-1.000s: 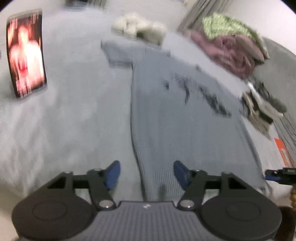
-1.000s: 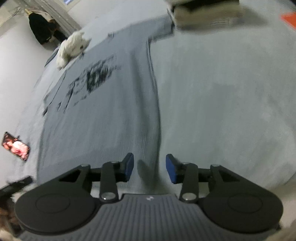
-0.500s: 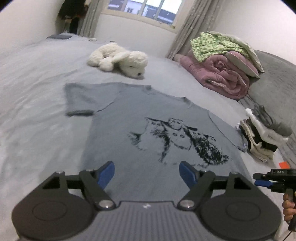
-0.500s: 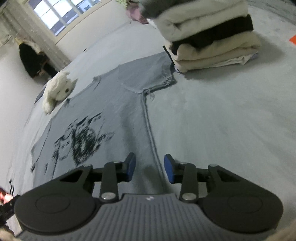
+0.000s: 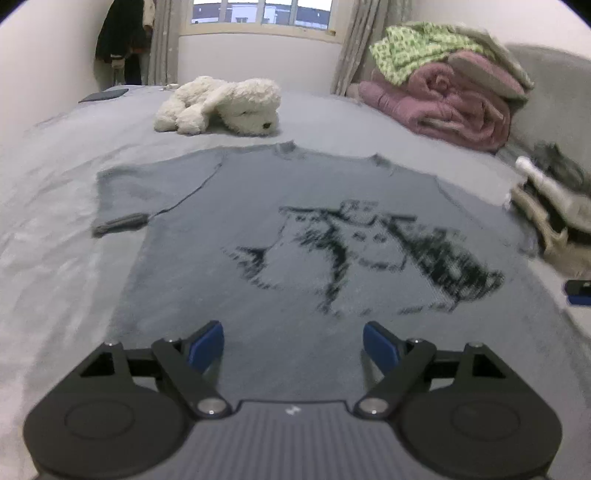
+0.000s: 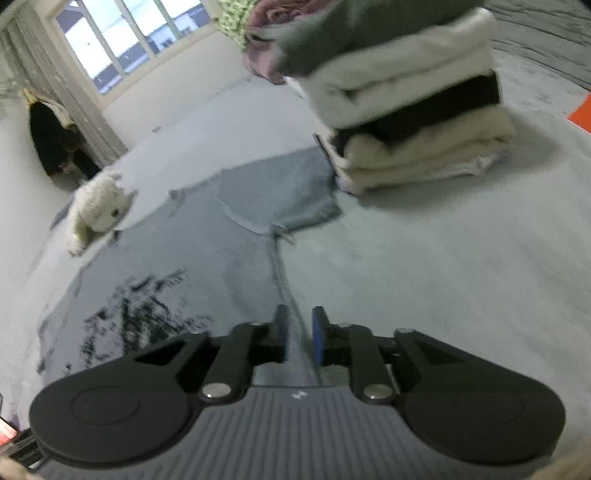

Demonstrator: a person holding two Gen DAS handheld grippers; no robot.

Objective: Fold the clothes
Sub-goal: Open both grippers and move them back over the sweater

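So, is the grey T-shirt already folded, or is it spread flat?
Spread flat. The grey T-shirt lies front up on the bed, with both sleeves out and its print fully visible.

- We are in a home bedroom: a wide bed (image 5: 55, 229) under a grey cover fills both views.
- A white plush dog (image 5: 221, 105) lies near the curtained window (image 5: 258, 16).
- Rolled blankets (image 5: 439, 99) and folded clothes (image 6: 410, 110) sit along the bed's edge.

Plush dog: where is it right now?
The plush dog lies on the bed beyond the grey T-shirt's collar, left of the pink blanket pile.
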